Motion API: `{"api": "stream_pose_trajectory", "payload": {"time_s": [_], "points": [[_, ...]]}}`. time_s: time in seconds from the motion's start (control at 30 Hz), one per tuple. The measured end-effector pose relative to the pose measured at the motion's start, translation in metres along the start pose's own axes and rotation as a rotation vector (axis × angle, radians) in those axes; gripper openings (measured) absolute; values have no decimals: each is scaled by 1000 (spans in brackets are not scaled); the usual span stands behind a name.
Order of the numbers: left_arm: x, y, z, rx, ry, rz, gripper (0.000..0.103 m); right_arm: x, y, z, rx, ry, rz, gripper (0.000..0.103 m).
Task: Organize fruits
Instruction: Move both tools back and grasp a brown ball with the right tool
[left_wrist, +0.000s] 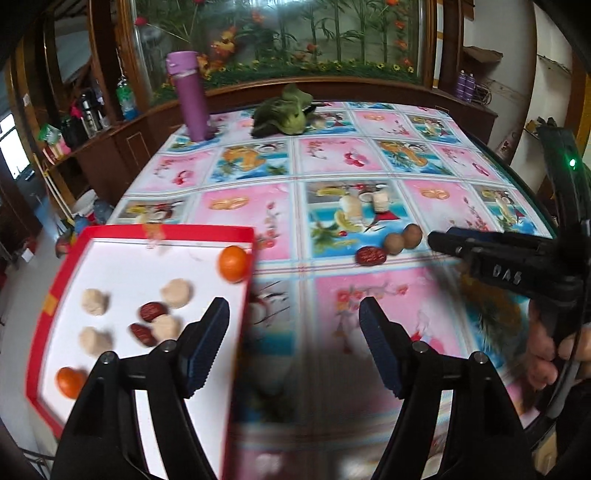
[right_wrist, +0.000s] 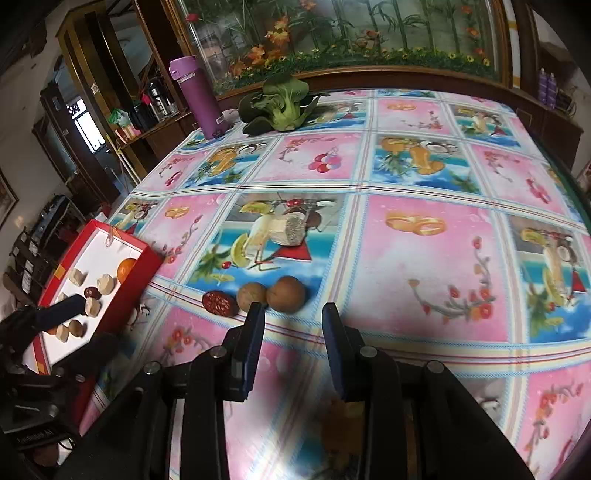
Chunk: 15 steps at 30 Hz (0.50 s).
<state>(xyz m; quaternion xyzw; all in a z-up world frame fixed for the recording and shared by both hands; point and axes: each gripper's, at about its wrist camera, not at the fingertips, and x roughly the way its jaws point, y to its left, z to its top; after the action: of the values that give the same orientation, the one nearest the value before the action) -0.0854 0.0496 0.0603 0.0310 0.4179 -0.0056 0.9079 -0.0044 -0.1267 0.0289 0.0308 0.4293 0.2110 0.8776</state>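
Note:
A red-rimmed white tray (left_wrist: 166, 232) at the table's left edge holds two oranges (left_wrist: 232, 263), red dates (left_wrist: 153, 311) and several pale pieces (left_wrist: 177, 293). My left gripper (left_wrist: 293, 314) is open and empty, its left finger over the tray's right rim. On the cloth lie a red date (right_wrist: 219, 302) and two brown round fruits (right_wrist: 286, 294), side by side. My right gripper (right_wrist: 293, 314) hovers just short of them, jaws narrowly apart with nothing between. In the left wrist view the right gripper (left_wrist: 454, 242) comes in from the right, close to the brown fruits (left_wrist: 402, 238).
A purple bottle (right_wrist: 201, 99) and a green leafy vegetable (right_wrist: 280, 105) stand at the table's far side. A patterned cloth (right_wrist: 424, 258) covers the table. A hand (left_wrist: 546, 343) holds the right gripper. Behind the table stands a wooden cabinet.

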Motion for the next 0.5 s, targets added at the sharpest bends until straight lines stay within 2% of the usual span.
{"api": "stream_pose_trajectory", "payload": {"time_s": [0.07, 0.13, 0.33, 0.4, 0.5], "points": [[7, -2, 4, -6, 20, -5, 74, 3, 0, 1, -5, -1, -21, 32], [12, -4, 6, -13, 33, -9, 74, 9, -1, 2, 2, 15, -1, 32], [21, -14, 11, 25, 44, -26, 74, 20, 2, 2, -30, 35, -7, 31], [24, -16, 12, 27, 50, -31, 74, 21, 1, 2, -36, 29, -10, 25], [26, -18, 13, 37, 51, -40, 74, 20, -5, 3, -11, 29, 13, 24]]}}
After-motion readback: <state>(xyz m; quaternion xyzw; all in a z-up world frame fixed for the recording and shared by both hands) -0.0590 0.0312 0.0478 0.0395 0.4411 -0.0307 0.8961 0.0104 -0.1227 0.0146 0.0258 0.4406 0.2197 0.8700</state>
